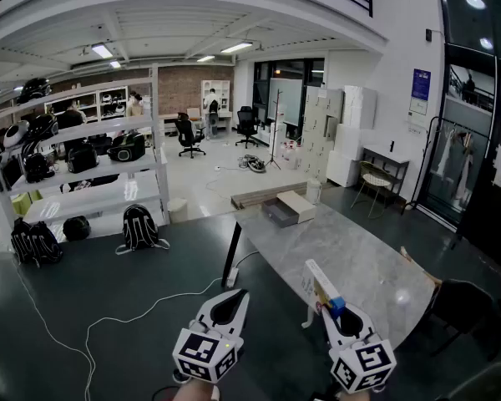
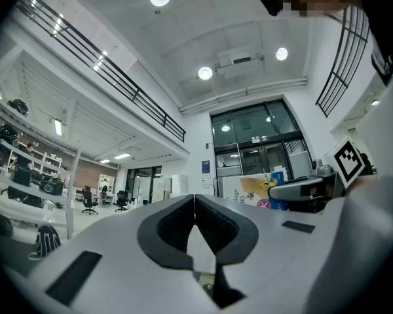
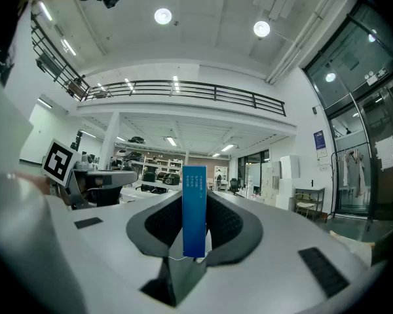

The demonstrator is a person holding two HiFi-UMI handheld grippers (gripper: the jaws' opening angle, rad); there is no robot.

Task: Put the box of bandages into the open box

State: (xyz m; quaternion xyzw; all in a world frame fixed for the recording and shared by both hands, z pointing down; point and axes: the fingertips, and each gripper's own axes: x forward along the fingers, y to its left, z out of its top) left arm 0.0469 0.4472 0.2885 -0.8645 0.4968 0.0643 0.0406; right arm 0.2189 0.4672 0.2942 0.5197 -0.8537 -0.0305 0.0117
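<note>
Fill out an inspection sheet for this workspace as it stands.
Surface: grey marble table, ahead of the grippers.
Job's things: box of bandages held in the right gripper; open box at the table's far end.
Clutter: backpacks on the floor by the shelves.
Grippers: left gripper shut, empty; right gripper shut on the box of bandages.
Cables: white cable trails across the dark floor left of the table.
Surroundings: open hall, office chairs beyond.
</note>
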